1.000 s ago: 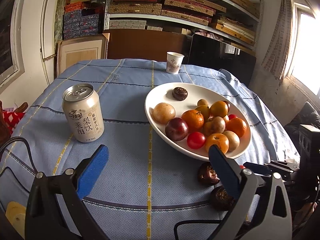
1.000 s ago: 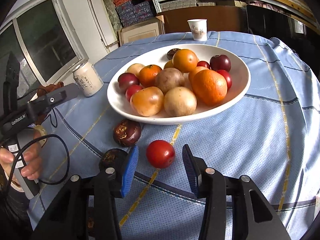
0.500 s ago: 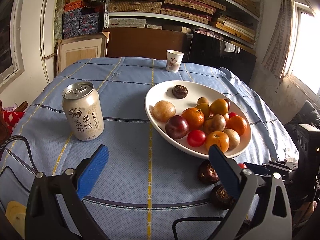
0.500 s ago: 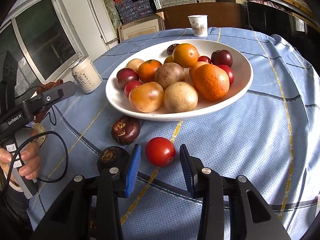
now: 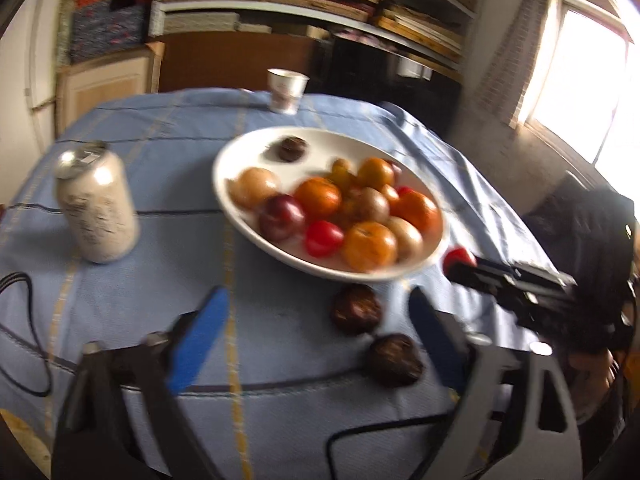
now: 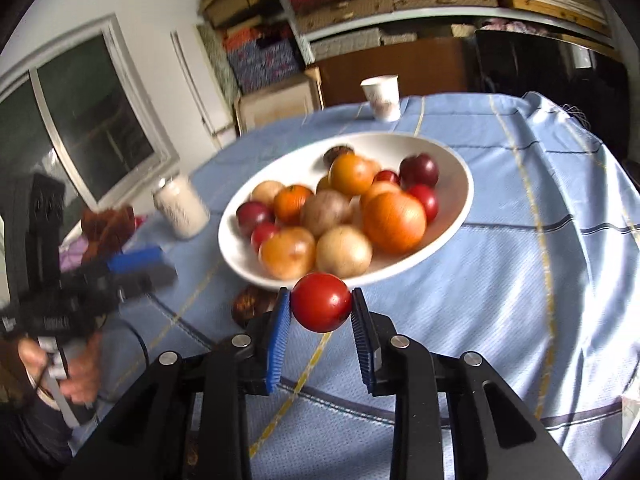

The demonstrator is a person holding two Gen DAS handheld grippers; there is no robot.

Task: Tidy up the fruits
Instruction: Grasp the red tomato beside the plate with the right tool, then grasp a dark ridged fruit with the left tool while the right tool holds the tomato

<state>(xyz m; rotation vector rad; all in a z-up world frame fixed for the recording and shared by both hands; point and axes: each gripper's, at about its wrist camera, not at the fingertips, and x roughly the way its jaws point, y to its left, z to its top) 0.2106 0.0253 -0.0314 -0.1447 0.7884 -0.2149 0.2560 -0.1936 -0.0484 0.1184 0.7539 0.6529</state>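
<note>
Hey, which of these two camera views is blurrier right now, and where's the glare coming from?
Left wrist view: blurred throughout, can lettering unreadable, window blown out white at right. Right wrist view: red tomato between the right gripper fingers fairly sharp, left gripper smeared.

White oval fruit plate (image 5: pixel 240 152): two dark wrinkled fruits (image 5: pixel 356 314) just beside its near rim; pale drink can (image 5: pixel 98 210) left.

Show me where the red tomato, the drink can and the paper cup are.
red tomato (image 6: pixel 321 307): right wrist view, middle of its front.
drink can (image 5: pixel 98 216): left wrist view, middle of its side.
paper cup (image 6: pixel 382 97): right wrist view, middle of its wall.
</note>
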